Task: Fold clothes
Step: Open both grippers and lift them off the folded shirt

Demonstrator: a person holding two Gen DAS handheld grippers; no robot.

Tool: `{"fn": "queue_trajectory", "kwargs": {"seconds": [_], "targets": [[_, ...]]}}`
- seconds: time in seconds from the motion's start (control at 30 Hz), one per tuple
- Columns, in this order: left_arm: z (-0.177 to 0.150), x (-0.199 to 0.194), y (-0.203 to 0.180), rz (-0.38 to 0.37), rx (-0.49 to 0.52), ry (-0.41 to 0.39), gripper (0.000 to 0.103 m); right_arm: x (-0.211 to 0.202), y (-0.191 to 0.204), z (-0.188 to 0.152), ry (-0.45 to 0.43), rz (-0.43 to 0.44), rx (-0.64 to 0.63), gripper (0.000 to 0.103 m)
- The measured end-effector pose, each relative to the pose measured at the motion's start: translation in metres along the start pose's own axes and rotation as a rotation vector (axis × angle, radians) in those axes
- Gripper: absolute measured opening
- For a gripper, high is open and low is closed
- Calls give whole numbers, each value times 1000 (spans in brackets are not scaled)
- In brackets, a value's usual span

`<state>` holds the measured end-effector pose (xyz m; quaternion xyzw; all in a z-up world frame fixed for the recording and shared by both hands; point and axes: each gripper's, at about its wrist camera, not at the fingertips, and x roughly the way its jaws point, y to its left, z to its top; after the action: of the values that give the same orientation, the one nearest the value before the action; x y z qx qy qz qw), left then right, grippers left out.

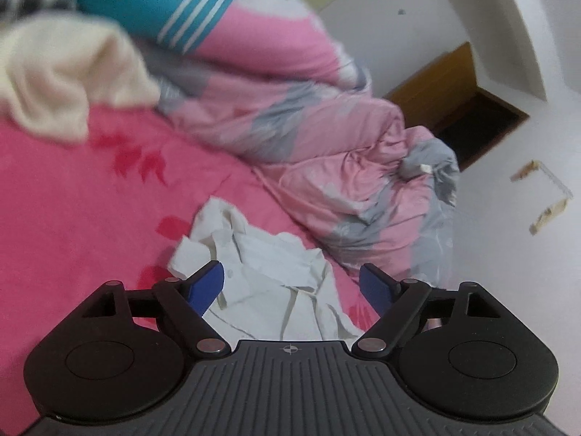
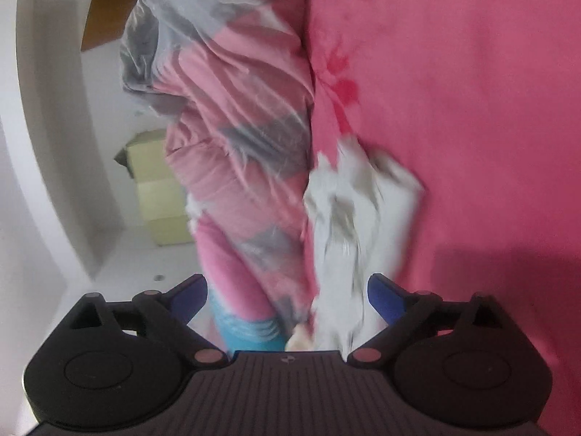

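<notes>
- The white shirt (image 1: pixel 276 283) lies crumpled on the pink bed sheet (image 1: pixel 72 210), just beside the rolled pink-and-grey quilt (image 1: pixel 326 152).
- The left claw (image 1: pixel 290 287) hangs above the shirt with jaws spread wide and nothing gripped; the shirt shows in the gap between its blue pads (image 1: pixel 205 287), apart from them.
- The right claw (image 2: pixel 287 299) is also wide open and empty; in its blurred, rolled view the shirt (image 2: pixel 356 218) lies ahead of the pads, against the quilt (image 2: pixel 236 127).
- A cream garment (image 1: pixel 61 83) lies farther up the sheet from the shirt, well apart.
</notes>
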<state>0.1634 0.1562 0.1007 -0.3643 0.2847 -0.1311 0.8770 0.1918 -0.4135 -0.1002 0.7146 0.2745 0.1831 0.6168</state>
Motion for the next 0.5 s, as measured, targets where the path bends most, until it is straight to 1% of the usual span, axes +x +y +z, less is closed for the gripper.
{"fn": "queue_trajectory", "kwargs": {"seconds": [0.07,0.13,0.2,0.23,0.33,0.4,0.43,0.5], "targets": [[6,-30,-16,6,62,-35,83,-22,-9,-18,9,30,38,98],[10,-57,-32,8,127,-68,88,-41,-15,-35,13,66,59,98],[8,-74,-46,19,195,-86,99,-58,-19,-49,12,96,66,98],[5,-80,-52,26,226,-91,100,-64,-20,-53,10,91,54,98],[-21,-71,-54,32,266,-34,100,-75,-17,-60,-19,38,-33,98],[-50,-48,-43,29,254,25,100,-76,-13,-59,-41,-14,-106,96],[-65,-36,-37,28,247,55,100,-76,-10,-59,-52,-42,-144,94],[-92,-8,-21,28,203,100,97,-73,-5,-57,-70,-98,-219,89]]}}
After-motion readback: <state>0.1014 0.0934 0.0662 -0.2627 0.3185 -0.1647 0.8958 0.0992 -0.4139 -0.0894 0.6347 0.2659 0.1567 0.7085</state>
